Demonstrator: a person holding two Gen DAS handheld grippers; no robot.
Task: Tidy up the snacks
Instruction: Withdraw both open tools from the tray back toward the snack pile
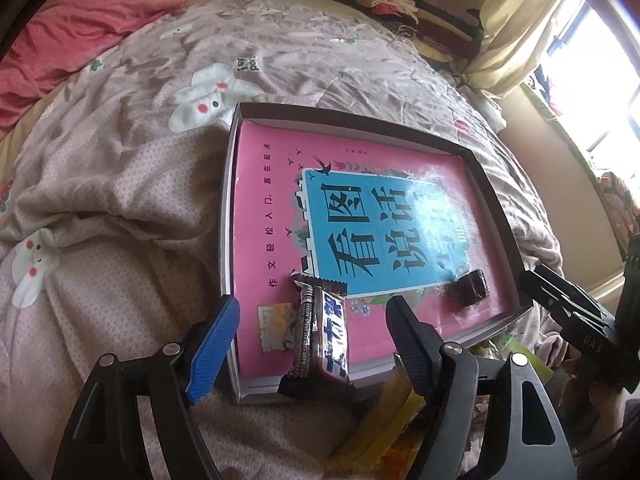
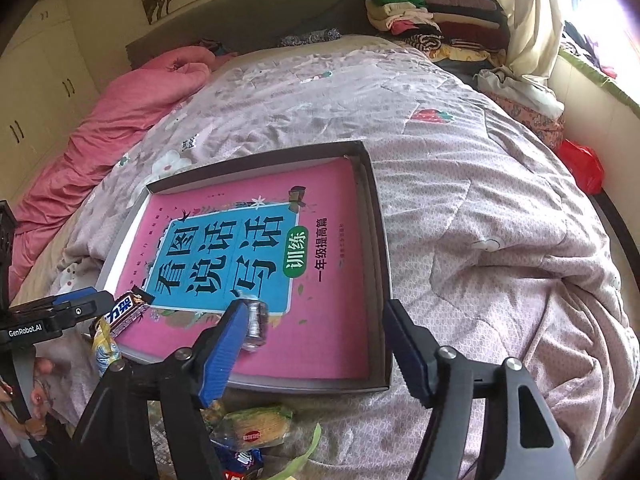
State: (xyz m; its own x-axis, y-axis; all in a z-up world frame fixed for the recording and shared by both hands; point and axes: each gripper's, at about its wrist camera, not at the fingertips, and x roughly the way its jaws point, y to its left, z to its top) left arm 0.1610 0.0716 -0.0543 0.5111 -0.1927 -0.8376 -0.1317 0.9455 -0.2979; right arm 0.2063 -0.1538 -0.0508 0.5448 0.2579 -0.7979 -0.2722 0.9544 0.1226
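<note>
A: Wrappers (image 2: 256, 432) nearest of all, a loose heap on the quilt (image 2: 480, 208) just below the right gripper (image 2: 312, 344); one looks like a corn-printed packet, the others are too crumpled to read.

B: And that gripper's jaws?

A: Spread wide, nothing between them; a small dark wrapped candy (image 2: 255, 322) lies beside the blue left finger, inside the tray (image 2: 382, 264), but whether the pad touches it I cannot tell.

B: The left gripper (image 1: 314, 338)?

A: Also spread apart; a chocolate bar (image 1: 320, 336) in a brown, white and blue wrapper lies lengthwise in the gap, clear of both pads, its near end overhanging the tray's front edge; a yellow packet (image 1: 384, 420) sits on the quilt under the right-hand finger.

B: So the bar is in the tray?

A: Mostly; it rests on the pink book (image 1: 360, 208) that fills the tray floor, at the near left corner; the small candy sits on the same book toward the near right corner, well apart from the bar.

B: Beyond that?

A: The dark-rimmed tray lies flat on the patterned quilt; farther back a pink blanket (image 2: 132, 120) is bunched along the left; folded clothes (image 2: 404, 8) are stacked at the far right by the curtain (image 2: 528, 20) and the bright window.
</note>
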